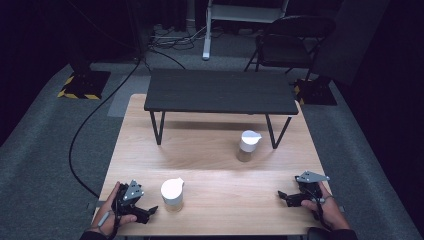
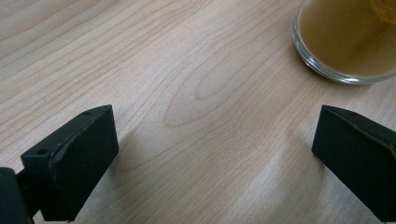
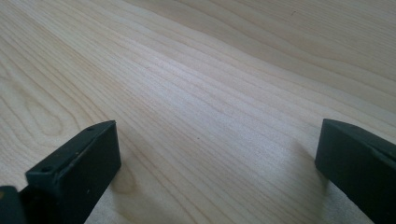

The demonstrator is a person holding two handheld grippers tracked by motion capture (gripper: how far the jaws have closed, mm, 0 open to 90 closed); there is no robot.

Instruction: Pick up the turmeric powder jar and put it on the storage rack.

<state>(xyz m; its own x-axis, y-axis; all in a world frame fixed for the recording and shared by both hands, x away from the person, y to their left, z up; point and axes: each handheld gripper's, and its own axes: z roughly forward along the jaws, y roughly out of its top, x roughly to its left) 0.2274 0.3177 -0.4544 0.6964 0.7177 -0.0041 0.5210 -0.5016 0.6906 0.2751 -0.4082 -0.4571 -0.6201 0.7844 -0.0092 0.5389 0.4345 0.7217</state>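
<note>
The near jar (image 1: pixel 172 194), glass with a white lid and amber contents, stands on the bench (image 1: pixel 215 150) just beside my left gripper (image 1: pixel 150 210), whose jaws are spread wide over bare wood with nothing between them. The second jar (image 1: pixel 247 145) stands farther from that near jar, toward the small black table (image 1: pixel 220 91). My right gripper (image 1: pixel 282 196) rests well apart from the near jar, jaws likewise wide and empty.

No readable text, label, brand or number is showing on anything; yellow-and-black hazard stripes (image 1: pixel 75 95) are edging the dark floor plates beyond the bench (image 1: pixel 210 200).
</note>
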